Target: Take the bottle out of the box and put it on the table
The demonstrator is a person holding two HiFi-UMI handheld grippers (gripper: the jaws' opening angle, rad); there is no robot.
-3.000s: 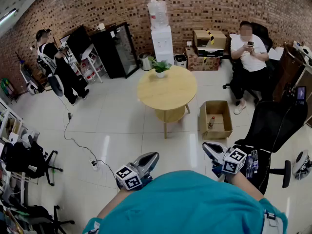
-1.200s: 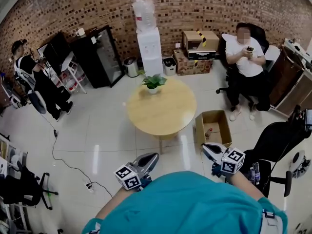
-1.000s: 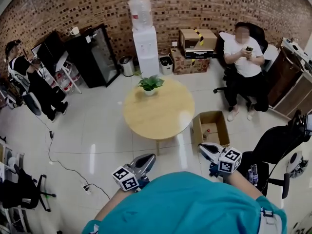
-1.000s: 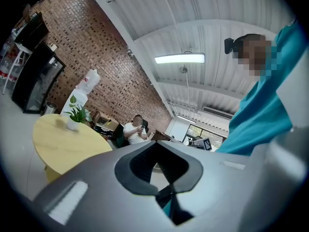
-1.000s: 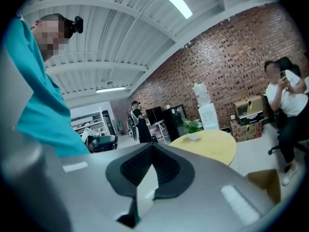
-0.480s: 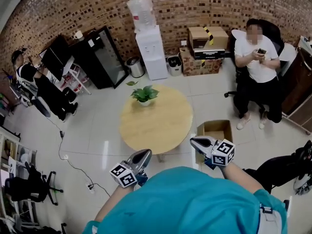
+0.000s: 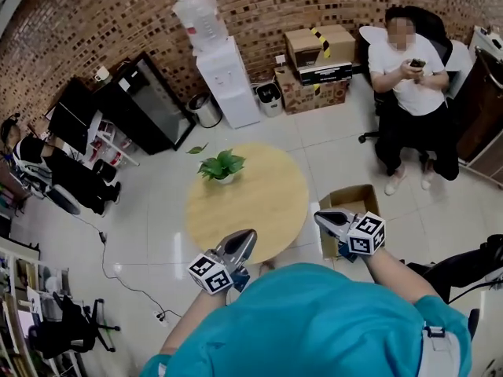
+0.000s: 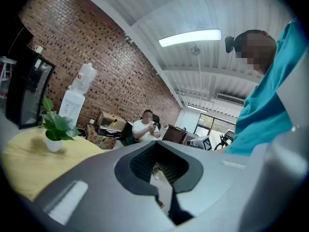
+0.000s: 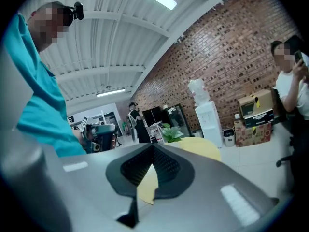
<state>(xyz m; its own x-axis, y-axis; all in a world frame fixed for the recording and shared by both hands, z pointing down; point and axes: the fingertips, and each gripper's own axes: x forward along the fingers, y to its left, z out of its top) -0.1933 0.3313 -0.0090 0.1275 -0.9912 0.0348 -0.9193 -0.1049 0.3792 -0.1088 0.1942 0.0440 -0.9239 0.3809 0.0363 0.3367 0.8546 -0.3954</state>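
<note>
In the head view an open cardboard box [image 7: 351, 192] stands on the floor at the right of a round wooden table [image 7: 251, 203]. My right gripper [image 7: 321, 217] hovers over the box's near-left corner and hides part of it. No bottle shows in any view. My left gripper [image 7: 249, 236] hangs over the table's near edge. Both are held level, jaws shut and empty. The left gripper view shows its shut jaws [image 8: 158, 148] with the table [image 8: 24, 153] beyond. In the right gripper view the jaws [image 9: 152, 150] are shut too, the table [image 9: 205, 147] ahead.
A potted plant [image 7: 220, 166] stands on the table's far left. A water dispenser [image 7: 226, 73], a black cabinet [image 7: 145, 104] and stacked cartons [image 7: 318, 49] line the brick wall. One person [image 7: 410, 65] sits at the back right, another [image 7: 59, 167] at the left. A cable [image 7: 110, 261] crosses the floor.
The view has advanced across the room, so the table and box now lie just ahead of both grippers. Both grippers stayed shut and empty, and the right one now overlaps the box.
</note>
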